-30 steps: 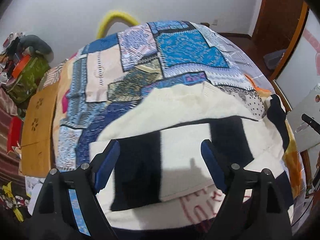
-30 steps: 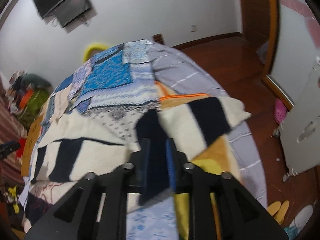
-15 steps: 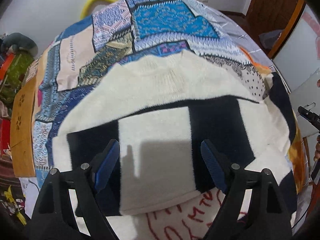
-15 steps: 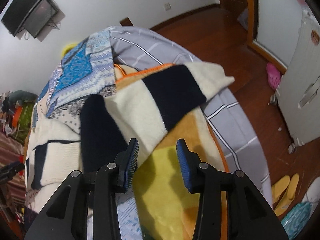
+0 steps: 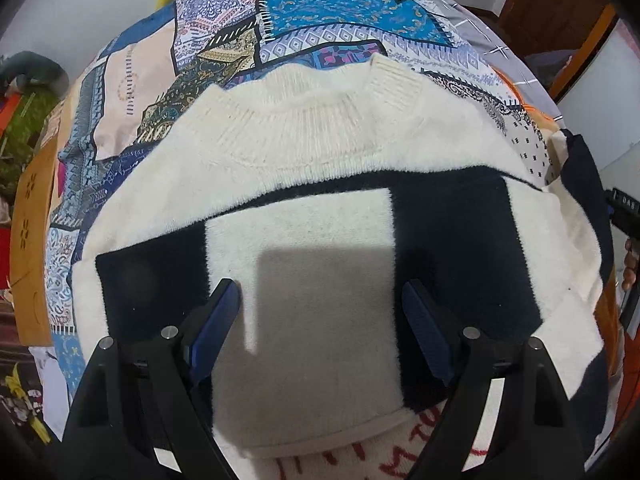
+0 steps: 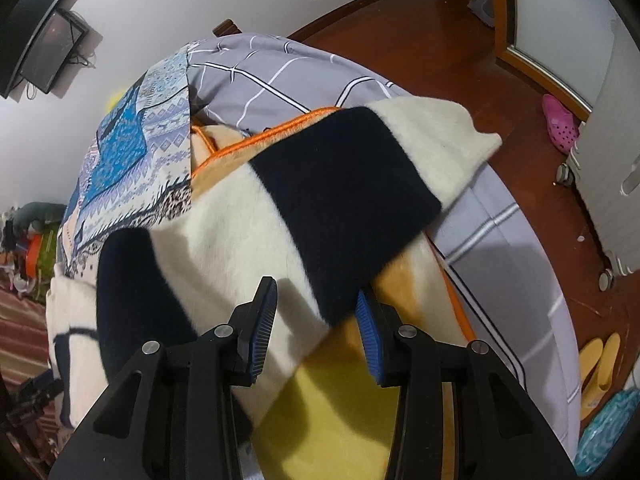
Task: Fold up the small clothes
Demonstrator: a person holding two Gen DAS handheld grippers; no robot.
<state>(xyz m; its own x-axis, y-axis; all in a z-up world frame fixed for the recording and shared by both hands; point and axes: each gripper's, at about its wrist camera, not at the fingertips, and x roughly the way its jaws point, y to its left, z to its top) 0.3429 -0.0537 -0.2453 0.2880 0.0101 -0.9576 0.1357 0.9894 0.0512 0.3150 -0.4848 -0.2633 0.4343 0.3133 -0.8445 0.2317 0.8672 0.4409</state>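
A cream and navy sweater (image 5: pixel 320 148) lies flat on the patchwork bedspread (image 5: pixel 224 40), collar toward the upper frame, ready for folding. The left gripper (image 5: pixel 320 320) hangs released over its body. The right gripper (image 6: pixel 316 320), jaws parted and grasping nothing, straddles the outstretched sleeve (image 6: pixel 340 184), apparently to fold it inward.

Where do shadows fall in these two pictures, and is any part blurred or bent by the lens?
Left wrist view: a grey block-shaped shadow lies on the cream and navy knitted sweater between the fingers; the picture is sharp, and the patchwork bedspread bulges like a dome. Right wrist view: shadow beneath the sweater's striped sleeve; edges bend.
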